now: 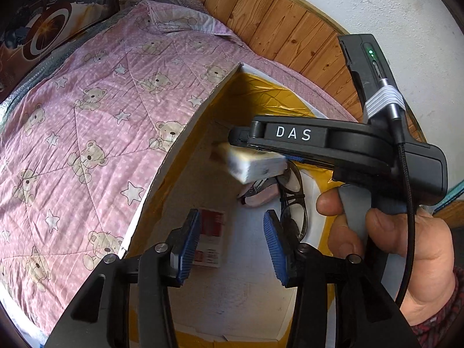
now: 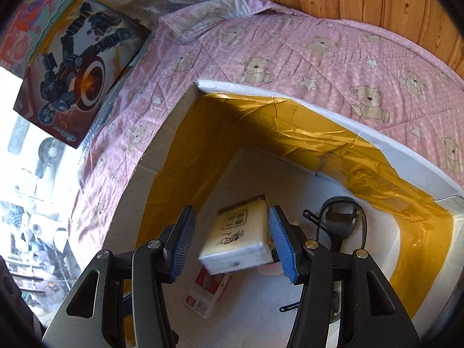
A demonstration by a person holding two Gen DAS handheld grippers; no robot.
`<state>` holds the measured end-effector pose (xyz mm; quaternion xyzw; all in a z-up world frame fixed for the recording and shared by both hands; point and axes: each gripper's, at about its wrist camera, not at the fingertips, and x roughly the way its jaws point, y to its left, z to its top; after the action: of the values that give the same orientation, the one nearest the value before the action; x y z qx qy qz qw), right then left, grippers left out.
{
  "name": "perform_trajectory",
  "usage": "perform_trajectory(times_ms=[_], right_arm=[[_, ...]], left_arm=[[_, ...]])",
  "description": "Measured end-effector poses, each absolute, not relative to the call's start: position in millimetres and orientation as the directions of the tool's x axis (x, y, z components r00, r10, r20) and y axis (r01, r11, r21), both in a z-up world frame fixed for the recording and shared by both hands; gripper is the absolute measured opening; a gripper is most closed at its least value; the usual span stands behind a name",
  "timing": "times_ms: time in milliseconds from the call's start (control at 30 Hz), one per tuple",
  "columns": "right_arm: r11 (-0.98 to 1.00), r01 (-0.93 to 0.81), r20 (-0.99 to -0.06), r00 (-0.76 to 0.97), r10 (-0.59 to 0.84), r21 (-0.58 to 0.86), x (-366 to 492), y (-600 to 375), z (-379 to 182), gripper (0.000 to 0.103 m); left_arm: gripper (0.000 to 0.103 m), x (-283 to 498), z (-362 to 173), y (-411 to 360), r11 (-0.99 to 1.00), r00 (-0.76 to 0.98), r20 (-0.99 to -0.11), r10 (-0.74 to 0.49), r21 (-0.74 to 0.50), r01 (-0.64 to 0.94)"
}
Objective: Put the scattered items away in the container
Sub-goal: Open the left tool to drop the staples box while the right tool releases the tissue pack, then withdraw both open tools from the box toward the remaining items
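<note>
Over box (image 2: 290, 98), packet (image 2: 240, 240) between spread right tongs (image 2: 232, 245)

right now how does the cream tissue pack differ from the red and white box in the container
The cream soft tissue pack is blurred and tilted, apparently falling between the open right claw's pads; the red-and-white flat cardboard box lies sharp and flat on the white foam container's floor. The pack carries dark script, the box red panels. Both are rectangular and inside the container walls.

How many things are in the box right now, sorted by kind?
Tissue pack, dropping between the right tongs: 1
Red and white carton: 1
Glasses: 1
Pink item, half hidden: 1
Total: 4
</note>
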<state>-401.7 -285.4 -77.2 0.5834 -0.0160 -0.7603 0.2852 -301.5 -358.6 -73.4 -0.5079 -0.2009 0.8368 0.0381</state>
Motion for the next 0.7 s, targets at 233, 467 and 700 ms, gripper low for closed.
perform_trajectory(times_ms=[233, 467, 700], right_arm=[[-0.831, 0.41, -0.873, -0.144, -0.466, 0.376, -397, -282, -72, 0.057], [-0.831, 0.396, -0.87, -0.134, -0.474, 0.392, -383, -266, -64, 0.057], [-0.82, 0.436, -0.868, -0.153, -0.472, 0.37, -357, -258, -49, 0.055]], left_arm=[[0.047, -294, -72, -361, -0.915, -0.481, -0.834, 0.271, -0.379, 0.141], [0.047, -286, -73, -360, -0.916, -0.479, -0.836, 0.267, -0.374, 0.144], [0.051, -272, -64, -355, -0.911, -0.489, -0.829, 0.271, -0.385, 0.146]])
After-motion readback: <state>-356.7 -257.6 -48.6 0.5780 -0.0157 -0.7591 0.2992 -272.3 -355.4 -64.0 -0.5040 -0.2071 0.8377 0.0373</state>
